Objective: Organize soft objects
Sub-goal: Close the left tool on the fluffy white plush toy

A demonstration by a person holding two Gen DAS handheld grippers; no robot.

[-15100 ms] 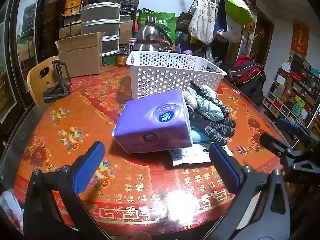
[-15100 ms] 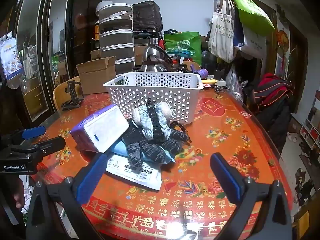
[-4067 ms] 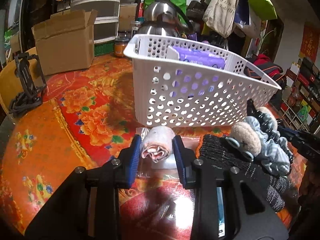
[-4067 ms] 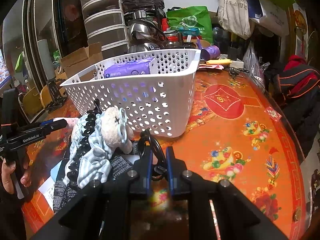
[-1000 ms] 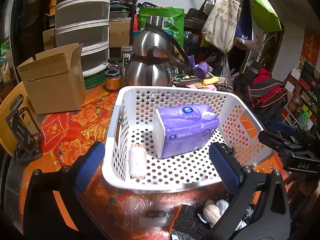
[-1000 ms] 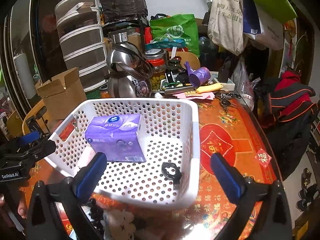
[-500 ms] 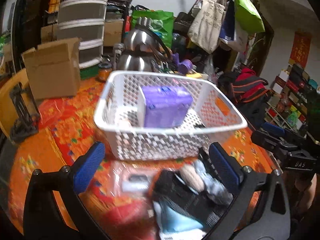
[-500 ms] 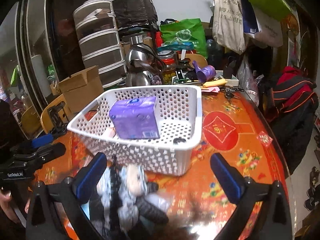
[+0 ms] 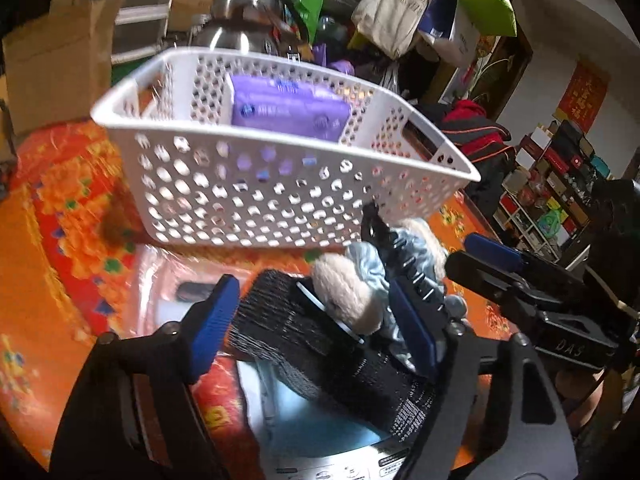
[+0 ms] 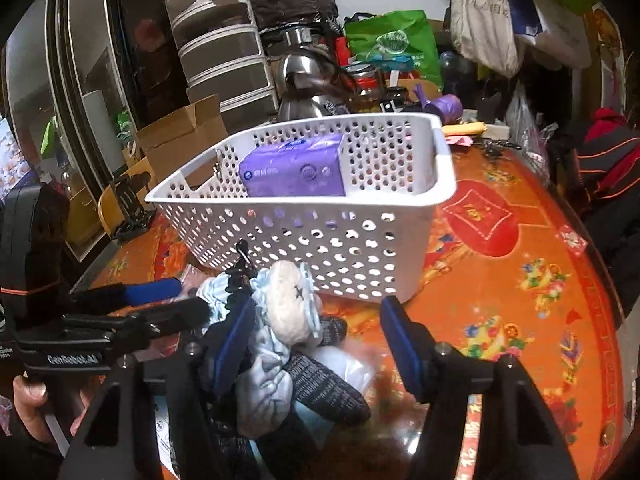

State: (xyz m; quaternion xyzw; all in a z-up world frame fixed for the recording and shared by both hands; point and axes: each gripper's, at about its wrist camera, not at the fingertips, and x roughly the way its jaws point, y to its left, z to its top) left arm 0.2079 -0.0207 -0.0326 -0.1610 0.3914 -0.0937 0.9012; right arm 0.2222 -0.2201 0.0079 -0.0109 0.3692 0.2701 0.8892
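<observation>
A white perforated basket (image 9: 256, 184) (image 10: 320, 232) stands on the table with a purple tissue pack (image 9: 288, 108) (image 10: 296, 168) inside. In front of it lies a pile: black knitted gloves (image 9: 312, 340) (image 10: 324, 380), a beige plush piece (image 9: 344, 284) (image 10: 286, 300), a light blue scrunchie (image 10: 260, 392) and a black claw clip (image 10: 240, 268). My left gripper (image 9: 316, 324) is open, its jaws on either side of the gloves and plush. My right gripper (image 10: 316, 336) is open over the plush and scrunchie.
The table has a red and orange patterned cover (image 10: 520, 280). A light blue packet (image 9: 304, 432) lies under the gloves. A cardboard box (image 9: 52, 68), a steel kettle (image 10: 304, 76), stacked drawers (image 10: 224, 52) and hanging bags (image 9: 404, 4) crowd the far side.
Both grippers have dropped from above the basket down to the pile in front of it. Their jaws have narrowed around the gloves and plush but stay open.
</observation>
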